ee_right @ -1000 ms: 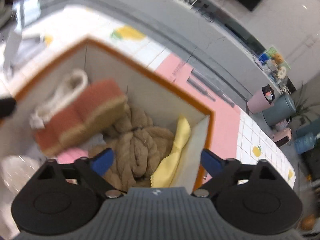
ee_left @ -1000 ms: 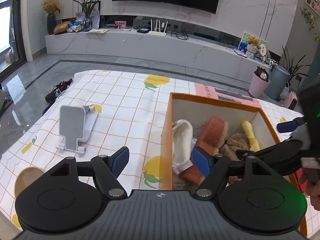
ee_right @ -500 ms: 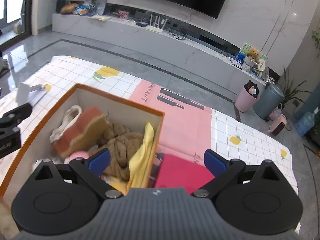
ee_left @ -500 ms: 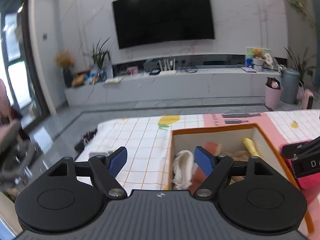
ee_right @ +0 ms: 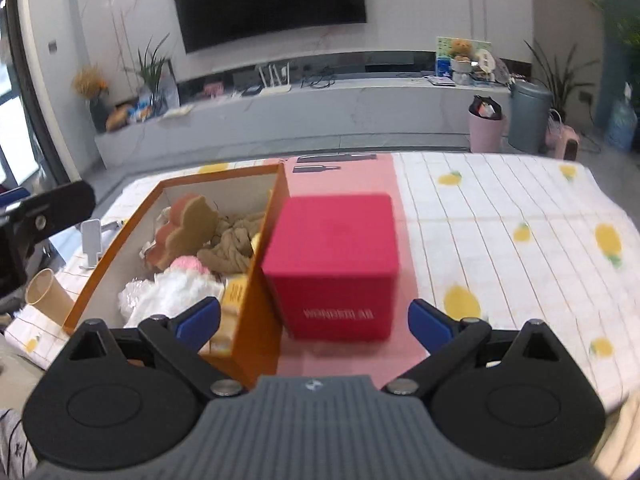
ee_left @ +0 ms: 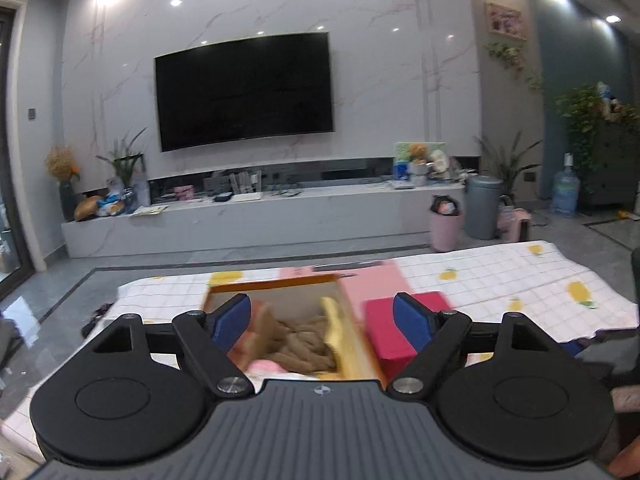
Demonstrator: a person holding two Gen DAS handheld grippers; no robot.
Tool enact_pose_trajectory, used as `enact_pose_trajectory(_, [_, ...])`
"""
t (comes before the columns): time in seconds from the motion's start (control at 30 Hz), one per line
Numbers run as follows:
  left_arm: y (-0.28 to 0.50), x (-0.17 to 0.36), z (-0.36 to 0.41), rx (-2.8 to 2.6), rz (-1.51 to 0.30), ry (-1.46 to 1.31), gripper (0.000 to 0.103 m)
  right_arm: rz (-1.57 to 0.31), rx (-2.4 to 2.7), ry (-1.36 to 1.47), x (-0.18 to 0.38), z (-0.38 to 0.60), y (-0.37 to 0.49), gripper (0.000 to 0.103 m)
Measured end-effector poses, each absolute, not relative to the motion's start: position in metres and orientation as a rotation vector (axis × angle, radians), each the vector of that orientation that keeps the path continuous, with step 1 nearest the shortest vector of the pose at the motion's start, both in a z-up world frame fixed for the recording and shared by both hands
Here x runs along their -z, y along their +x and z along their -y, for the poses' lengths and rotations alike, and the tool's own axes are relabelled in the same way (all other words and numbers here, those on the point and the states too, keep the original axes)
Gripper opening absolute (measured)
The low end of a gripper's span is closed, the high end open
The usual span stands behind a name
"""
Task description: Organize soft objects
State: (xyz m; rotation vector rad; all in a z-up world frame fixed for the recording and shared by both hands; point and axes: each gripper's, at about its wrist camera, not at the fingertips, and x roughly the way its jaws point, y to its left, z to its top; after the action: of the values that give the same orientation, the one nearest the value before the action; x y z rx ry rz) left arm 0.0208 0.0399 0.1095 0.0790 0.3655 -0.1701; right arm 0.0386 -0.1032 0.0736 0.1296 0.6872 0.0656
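The left gripper (ee_left: 322, 320) is opening wide, gripping nothing; the right gripper (ee_right: 314, 318) is also standing wide and empty. Both are hanging above an orange box (ee_right: 262, 280) holding a brown knitted bundle (ee_right: 232, 246), a tan-faced orange sponge (ee_right: 186, 230), a pink puff (ee_right: 186, 264) and white fluffy cloth (ee_right: 172, 294). Touching the box's right wall, a red cube (ee_right: 336, 256) is sitting on a pink mat (ee_right: 344, 178), showing blurred upside-down lettering that cannot be read for certain.

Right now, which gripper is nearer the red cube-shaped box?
Right. The right gripper sits just short of the red box, facing it; the left gripper, jaws opening, faces the orange bin beside it.
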Motion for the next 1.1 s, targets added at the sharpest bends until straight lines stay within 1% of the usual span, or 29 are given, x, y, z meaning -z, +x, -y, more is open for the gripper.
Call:
enact_pose_trajectory(0.2, [-0.008, -0.088, -0.022, 0.201, -0.310, 0.060, 0.095, -0.531, -0.021, 0.124, -0.061, 0.118, -0.023, 0.099])
enact_pose_trajectory(0.37, [-0.017, -0.068, -0.012, 0.189, -0.354, 0.049, 0.095, -0.475, -0.038, 0.029, -0.045, 0.117, -0.058, 0.098])
enact_pose_trajectory(0.5, [-0.026, -0.058, -0.005, 0.187, -0.362, 0.070, 0.095, -0.452, -0.065, -0.003, -0.045, 0.117, -0.067, 0.099])
enact_pose_trajectory(0.7, [-0.039, -0.048, 0.001, 0.184, -0.327, 0.084, 0.096, -0.453, -0.087, 0.052, -0.042, 0.127, -0.068, 0.100])
enact_pose_trajectory(0.83, [-0.038, -0.045, 0.003, 0.186, -0.367, 0.067, 0.097, -0.438, -0.063, 0.010, -0.041, 0.126, -0.071, 0.100])
enact_pose_trajectory(1.1, [-0.040, -0.038, 0.004, 0.166, -0.377, 0.055, 0.097, -0.455, -0.057, -0.001, -0.037, 0.123, -0.071, 0.100])
